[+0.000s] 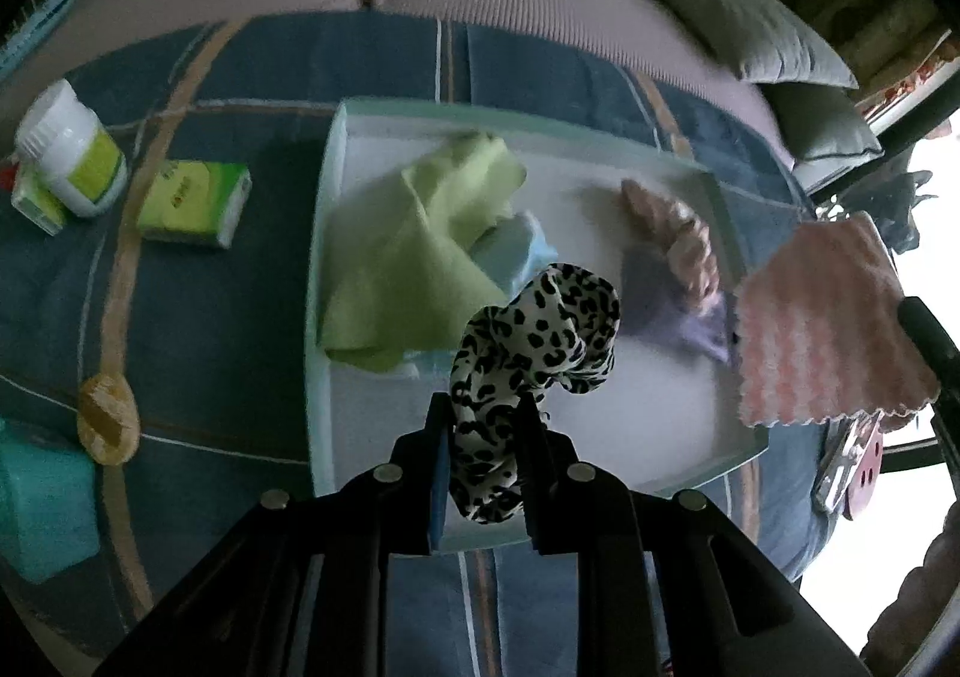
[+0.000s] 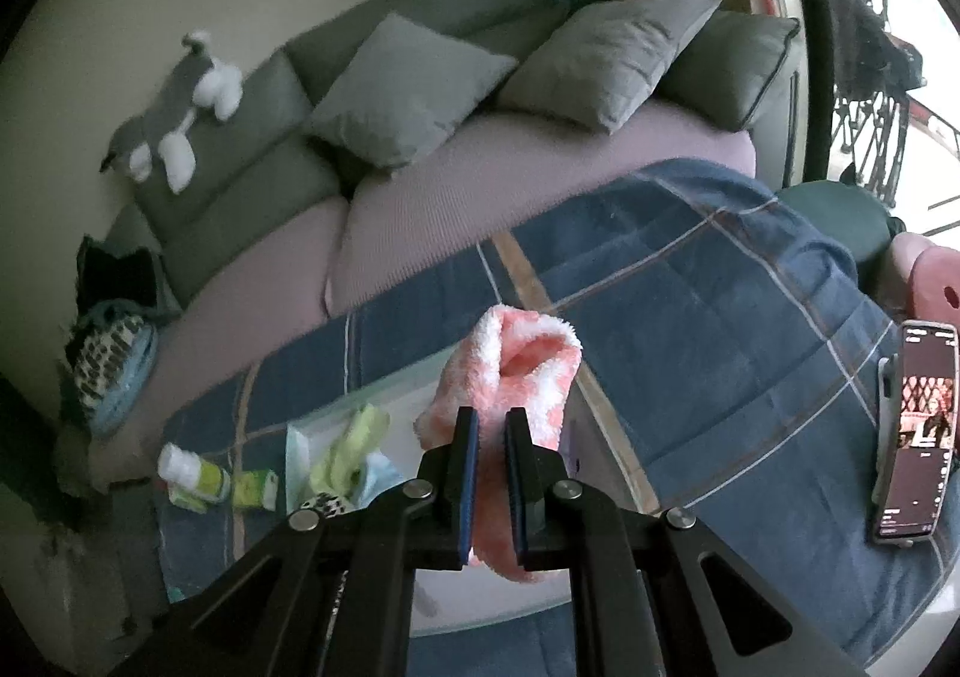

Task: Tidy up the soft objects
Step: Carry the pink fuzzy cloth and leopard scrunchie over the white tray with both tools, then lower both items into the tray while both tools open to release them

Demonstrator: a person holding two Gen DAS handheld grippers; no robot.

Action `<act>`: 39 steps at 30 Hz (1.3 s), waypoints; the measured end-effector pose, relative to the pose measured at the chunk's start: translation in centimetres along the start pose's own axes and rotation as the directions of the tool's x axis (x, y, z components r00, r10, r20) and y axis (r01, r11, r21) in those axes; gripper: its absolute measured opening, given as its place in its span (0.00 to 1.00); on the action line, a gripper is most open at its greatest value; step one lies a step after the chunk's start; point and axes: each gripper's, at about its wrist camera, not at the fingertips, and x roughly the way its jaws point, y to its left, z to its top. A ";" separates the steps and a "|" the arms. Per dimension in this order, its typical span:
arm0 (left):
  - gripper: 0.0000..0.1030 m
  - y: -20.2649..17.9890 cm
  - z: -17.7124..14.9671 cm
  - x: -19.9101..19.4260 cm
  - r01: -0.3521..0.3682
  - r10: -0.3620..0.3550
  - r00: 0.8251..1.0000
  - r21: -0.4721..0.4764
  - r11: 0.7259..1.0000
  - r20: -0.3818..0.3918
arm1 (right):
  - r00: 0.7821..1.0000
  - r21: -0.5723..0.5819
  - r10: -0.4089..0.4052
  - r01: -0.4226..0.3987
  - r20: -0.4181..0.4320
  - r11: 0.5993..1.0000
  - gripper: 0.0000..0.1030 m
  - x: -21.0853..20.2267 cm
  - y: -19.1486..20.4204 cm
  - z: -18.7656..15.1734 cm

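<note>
Cloths lie in the tray; bottle stands to its left.

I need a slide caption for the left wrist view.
Left tongs grip a leopard-print scrunchie above the white tray.

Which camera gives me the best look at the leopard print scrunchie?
The left wrist view. There the leopard print scrunchie fills the centre of the frame, pinched in the left gripper above the white tray, its spots clear. The right wrist view shows only a small patch of it at the tray's near edge, behind the right gripper's frame.
</note>
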 end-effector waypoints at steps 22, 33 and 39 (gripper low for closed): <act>0.29 1.0 -1.4 3.6 -0.031 0.030 0.996 -0.021 0.999 -0.079 | 0.930 -0.196 -0.114 0.047 -0.348 0.979 0.12 10.7 3.1 -6.5; 0.57 -0.6 -0.7 3.9 -0.084 0.083 0.996 -0.013 0.996 -0.044 | 0.940 -0.215 -0.122 0.054 -0.318 0.975 0.12 9.4 3.2 -5.8; 0.63 -1.4 -0.9 1.9 -0.075 0.075 0.997 0.001 0.997 0.020 | 0.956 -0.209 -0.126 0.071 -0.264 0.975 0.18 7.7 2.9 -5.1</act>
